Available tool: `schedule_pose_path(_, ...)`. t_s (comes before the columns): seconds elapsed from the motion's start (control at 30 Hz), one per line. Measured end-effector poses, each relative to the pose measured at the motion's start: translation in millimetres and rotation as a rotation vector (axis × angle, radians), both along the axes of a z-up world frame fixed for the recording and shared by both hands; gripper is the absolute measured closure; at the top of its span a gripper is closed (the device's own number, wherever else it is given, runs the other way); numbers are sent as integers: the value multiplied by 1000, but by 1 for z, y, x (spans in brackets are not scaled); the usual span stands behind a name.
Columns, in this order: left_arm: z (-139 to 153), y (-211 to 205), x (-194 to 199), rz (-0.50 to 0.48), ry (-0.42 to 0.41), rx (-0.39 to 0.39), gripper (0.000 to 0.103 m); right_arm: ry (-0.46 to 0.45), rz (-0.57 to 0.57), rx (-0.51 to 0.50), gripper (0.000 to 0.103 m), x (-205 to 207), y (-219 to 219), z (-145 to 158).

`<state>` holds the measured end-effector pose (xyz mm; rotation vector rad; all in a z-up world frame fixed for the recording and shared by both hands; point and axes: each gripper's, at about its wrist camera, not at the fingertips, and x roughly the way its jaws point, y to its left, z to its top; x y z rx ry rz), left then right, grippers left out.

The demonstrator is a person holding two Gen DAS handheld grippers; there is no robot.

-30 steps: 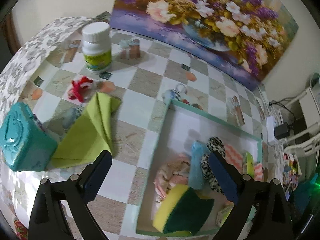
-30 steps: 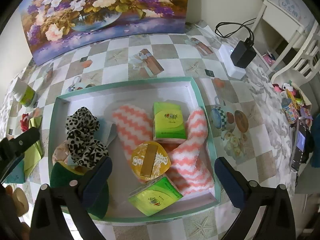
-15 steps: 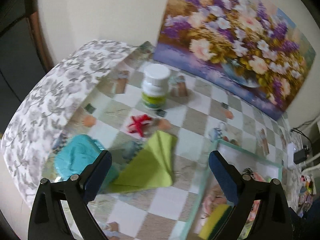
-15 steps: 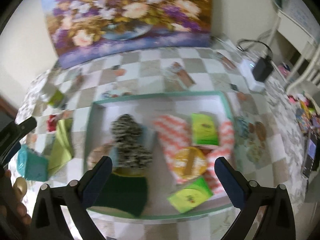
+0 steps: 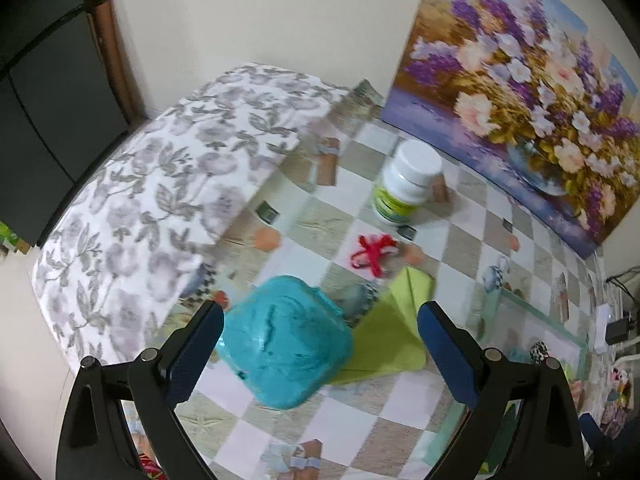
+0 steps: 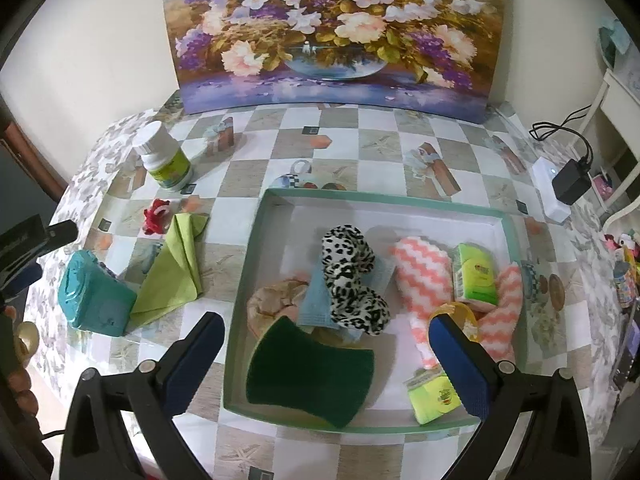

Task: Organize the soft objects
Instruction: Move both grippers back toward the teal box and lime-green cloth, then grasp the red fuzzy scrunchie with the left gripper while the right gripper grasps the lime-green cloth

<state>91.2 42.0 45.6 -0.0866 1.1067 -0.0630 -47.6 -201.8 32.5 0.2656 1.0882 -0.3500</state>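
Note:
A teal soft pack (image 5: pixel 285 338) lies on the checkered table, with a green cloth (image 5: pixel 390 334) right of it and a red scrunchie (image 5: pixel 372 255) beyond. My left gripper (image 5: pixel 319 354) is open and empty, hovering over the teal pack, which lies between its fingers. The teal-rimmed tray (image 6: pixel 440 203) holds a green sponge (image 6: pixel 310 372), a leopard scrunchie (image 6: pixel 352 284), pink zigzag cloths (image 6: pixel 420 278), tissue packs (image 6: pixel 474 274) and other soft items. My right gripper (image 6: pixel 326 360) is open and empty above the tray's front. The teal pack (image 6: pixel 94 300), cloth (image 6: pixel 176 270) and red scrunchie (image 6: pixel 157 216) also show in the right view.
A white pill bottle (image 5: pixel 406 184) stands near the flower painting (image 5: pixel 520 88) at the back. The table's left edge is draped in floral cloth (image 5: pixel 160 184). A charger and cable (image 6: pixel 570 182) sit at the right edge.
My left gripper has swung left and forward from the tray to over the teal pack. My right gripper has pulled back and left, so the tray sits farther right in its view.

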Motion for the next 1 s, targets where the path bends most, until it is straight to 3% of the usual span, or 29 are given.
schedule_pose_path(0.67, -4, 35, 12, 37, 20, -62, 5, -1, 109, 50, 0, 41, 58, -18)
schedule_pose_path(0.83, -4, 29, 23, -21, 34, -55, 5, -5, 125, 93, 0, 51, 62, -26)
schedule_pose_path(1.0, -6, 12, 39, -148, 53, -29, 5, -26, 151, 119, 0, 65, 68, -30)
